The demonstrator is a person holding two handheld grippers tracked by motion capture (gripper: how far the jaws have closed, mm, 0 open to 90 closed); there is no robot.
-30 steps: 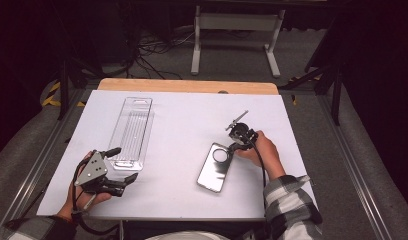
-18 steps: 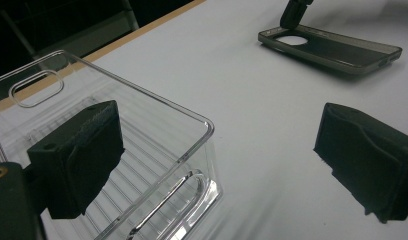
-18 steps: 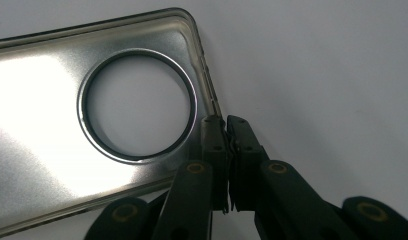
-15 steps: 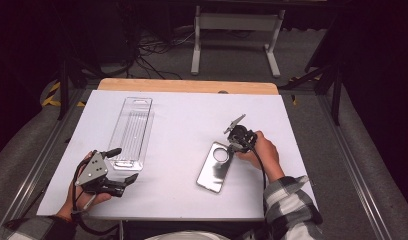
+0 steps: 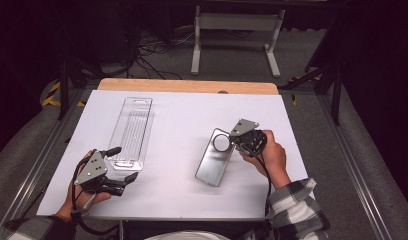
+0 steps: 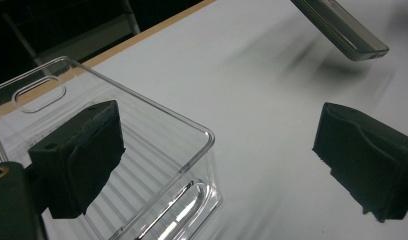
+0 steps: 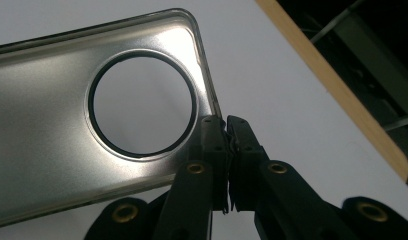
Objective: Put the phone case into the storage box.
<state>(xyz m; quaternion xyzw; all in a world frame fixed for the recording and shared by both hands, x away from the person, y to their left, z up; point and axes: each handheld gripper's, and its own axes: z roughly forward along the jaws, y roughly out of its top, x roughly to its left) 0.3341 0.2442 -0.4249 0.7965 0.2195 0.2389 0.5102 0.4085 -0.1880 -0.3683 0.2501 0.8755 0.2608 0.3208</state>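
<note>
The right gripper (image 5: 238, 141), its jaws pinched on the rim of the metal lid (image 5: 215, 157), holds that lid at the table's near right, its far end apparently raised off the white table (image 5: 182, 115). The left gripper (image 5: 123, 164) waits with jaws spread wide at the near end of the clear plastic bin (image 5: 131, 131) on the left. The lid's round window (image 7: 142, 102) faces up. Judged from this, the lid is grasped but not yet carried to the bin, which remains uncovered.
</note>
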